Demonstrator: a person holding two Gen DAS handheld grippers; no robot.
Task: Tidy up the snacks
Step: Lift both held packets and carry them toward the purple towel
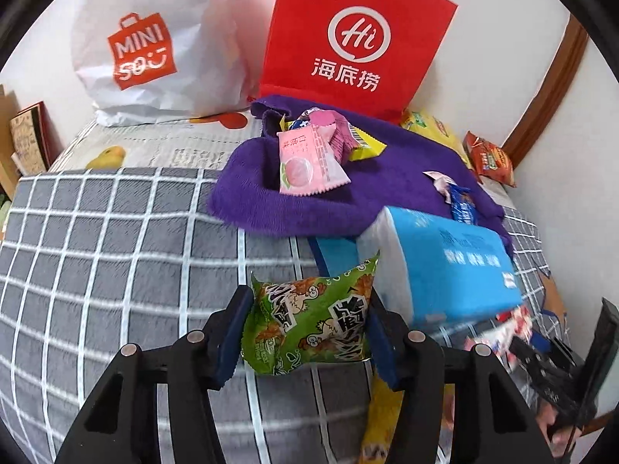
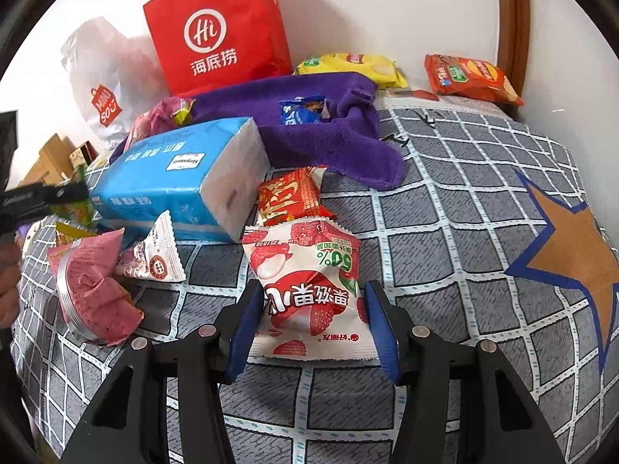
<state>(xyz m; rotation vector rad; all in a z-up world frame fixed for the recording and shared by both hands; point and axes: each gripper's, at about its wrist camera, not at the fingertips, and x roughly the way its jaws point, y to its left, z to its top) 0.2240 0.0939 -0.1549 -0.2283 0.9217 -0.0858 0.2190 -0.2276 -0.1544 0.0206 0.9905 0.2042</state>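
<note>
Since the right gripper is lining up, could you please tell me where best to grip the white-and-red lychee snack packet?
Grip the white-and-red lychee snack packet across its puffed middle, coming from the near sealed end. It lies flat, lengthwise between the right gripper fingers, its side edges facing the pads.

Bedcover (image 2: 445, 201): grey with white grid lines, plus a tan star (image 2: 572, 255) outlined in blue at right. Far strip of sheet (image 1: 154, 150): pale, fruit print in yellow and red. Towel (image 1: 309, 201): solid purple. Tissue pack (image 2: 174, 178): sky blue, white ends, white lettering. Far bags: red bag (image 1: 348, 38) with white logo; white bag (image 1: 147, 38) with orange-red logo. Snacks: green packet (image 1: 309, 328) with black-and-white cartoon print; white-and-red lychee packet (image 2: 309, 294) with green label; pink peach sachet (image 1: 305, 162); red-gold packet (image 2: 290, 197); yellow chip bag (image 2: 348, 67); orange chip bag (image 2: 472, 77); dark blue packet (image 2: 301, 112). Gripper pads (image 2: 381, 324): blue on black.
</note>
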